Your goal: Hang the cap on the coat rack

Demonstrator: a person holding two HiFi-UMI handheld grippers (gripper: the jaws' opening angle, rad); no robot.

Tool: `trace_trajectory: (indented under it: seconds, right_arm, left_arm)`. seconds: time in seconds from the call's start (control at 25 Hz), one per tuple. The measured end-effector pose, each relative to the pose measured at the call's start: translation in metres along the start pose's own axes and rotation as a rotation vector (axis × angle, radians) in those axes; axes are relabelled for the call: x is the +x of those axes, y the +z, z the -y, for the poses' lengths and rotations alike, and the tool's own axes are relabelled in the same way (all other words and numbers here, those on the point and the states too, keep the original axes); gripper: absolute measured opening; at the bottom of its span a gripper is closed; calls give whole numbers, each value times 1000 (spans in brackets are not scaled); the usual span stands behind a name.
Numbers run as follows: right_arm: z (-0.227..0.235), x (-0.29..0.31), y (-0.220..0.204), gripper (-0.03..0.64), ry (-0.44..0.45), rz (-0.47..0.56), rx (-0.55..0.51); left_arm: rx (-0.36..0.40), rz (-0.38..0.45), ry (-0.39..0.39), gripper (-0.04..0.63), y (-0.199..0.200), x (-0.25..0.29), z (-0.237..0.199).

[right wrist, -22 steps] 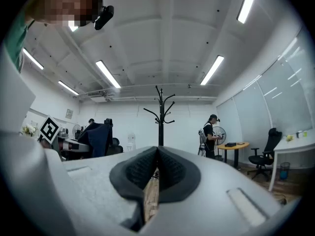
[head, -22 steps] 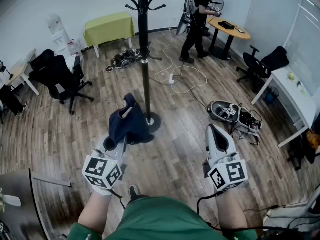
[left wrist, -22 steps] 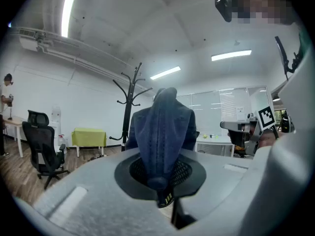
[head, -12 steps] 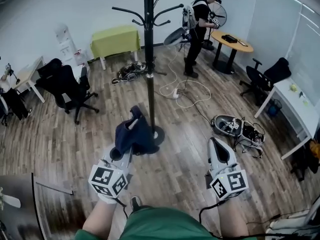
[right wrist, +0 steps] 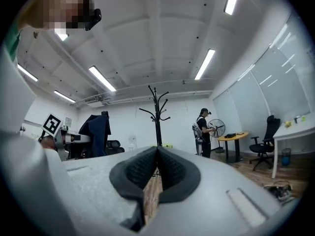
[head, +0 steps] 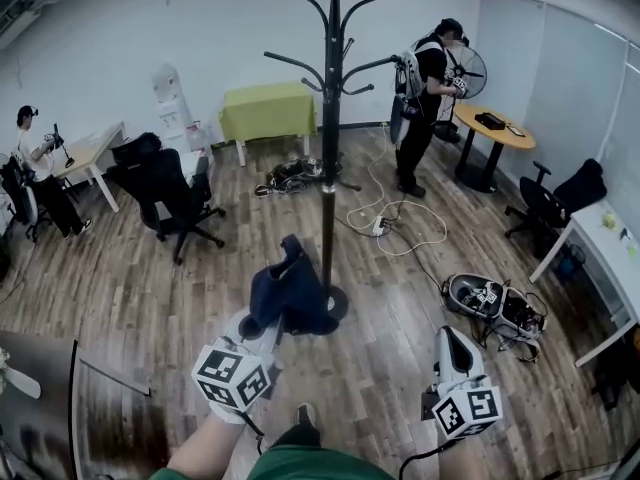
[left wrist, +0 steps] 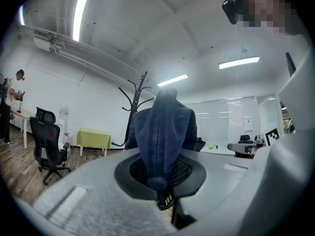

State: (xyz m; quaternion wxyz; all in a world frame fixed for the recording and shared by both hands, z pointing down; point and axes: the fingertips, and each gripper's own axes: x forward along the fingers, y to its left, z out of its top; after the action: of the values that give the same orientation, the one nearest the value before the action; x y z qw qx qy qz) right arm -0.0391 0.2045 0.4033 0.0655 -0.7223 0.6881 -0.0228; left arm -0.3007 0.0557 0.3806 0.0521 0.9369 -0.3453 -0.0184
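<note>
A dark blue cap (head: 289,290) stands up out of my left gripper (head: 262,320), whose jaws are shut on its lower edge. In the left gripper view the cap (left wrist: 164,132) fills the middle and hides part of the black coat rack (left wrist: 135,101) behind it. The coat rack (head: 330,138) stands upright on the wood floor just beyond the cap, its hooks high up and bare. My right gripper (head: 452,343) is low at the right, shut, with nothing between its pads (right wrist: 156,173). Ahead of it stands the coat rack (right wrist: 157,114), with the cap (right wrist: 97,132) at the left.
A black office chair (head: 170,190) stands to the left and a green-covered table (head: 268,113) behind the rack. Cables (head: 390,218) and an open case (head: 492,303) lie on the floor at right. A person (head: 425,103) stands by a round table (head: 493,138); another sits at far left.
The view has tilted up, so the rack shows taller and its hooks are now in view. Both grippers sit lower in the frame; the left one still holds the cap near the rack's base.
</note>
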Motion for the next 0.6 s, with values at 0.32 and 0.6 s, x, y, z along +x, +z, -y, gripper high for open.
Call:
trace_trajectory:
  seconds: [0.32,0.6]
  right_arm:
    - [21,22,-13,3,-11,-37,-17]
    - [72,56,-14,3,-86,-71,-36]
  left_arm:
    - [-10,45,51,20,14,38,-29]
    - [-38,84,54,20,14,101,-53]
